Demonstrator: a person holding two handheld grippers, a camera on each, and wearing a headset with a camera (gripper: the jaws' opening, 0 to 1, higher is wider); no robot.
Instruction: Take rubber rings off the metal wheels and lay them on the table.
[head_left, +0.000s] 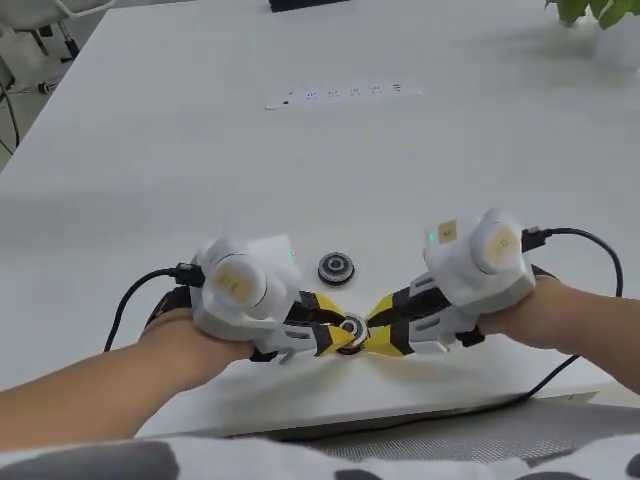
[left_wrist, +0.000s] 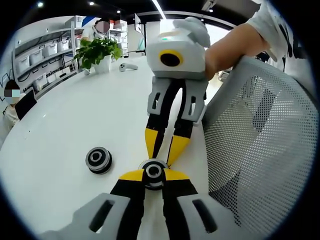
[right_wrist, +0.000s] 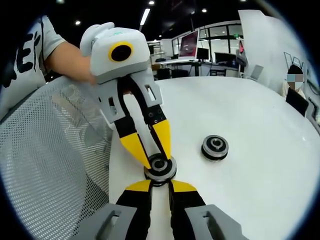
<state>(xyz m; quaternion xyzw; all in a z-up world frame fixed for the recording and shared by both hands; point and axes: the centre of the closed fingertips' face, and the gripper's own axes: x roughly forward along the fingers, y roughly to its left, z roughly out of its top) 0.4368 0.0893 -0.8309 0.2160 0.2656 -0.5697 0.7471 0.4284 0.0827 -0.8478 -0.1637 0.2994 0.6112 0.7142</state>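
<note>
White tabletop (head_left: 200, 150) carries everything. At its near edge the left gripper (head_left: 335, 338) and right gripper (head_left: 372, 335) meet nose to nose on one metal wheel (head_left: 351, 327). Each pair of yellow-tipped jaws is drawn narrow and pinches the wheel's rim from opposite sides. A second wheel (head_left: 336, 268) lies flat just beyond them, apart from both grippers, its dark rubber ring (left_wrist: 87, 160) still around it. The head view alone takes in a power strip (head_left: 345, 94) far up the table. The left gripper view adds a potted plant (left_wrist: 97, 50) and a grey mesh chair back (left_wrist: 260, 140) beside the table edge. The right gripper view shows monitors (right_wrist: 192, 45) on desks behind.
</note>
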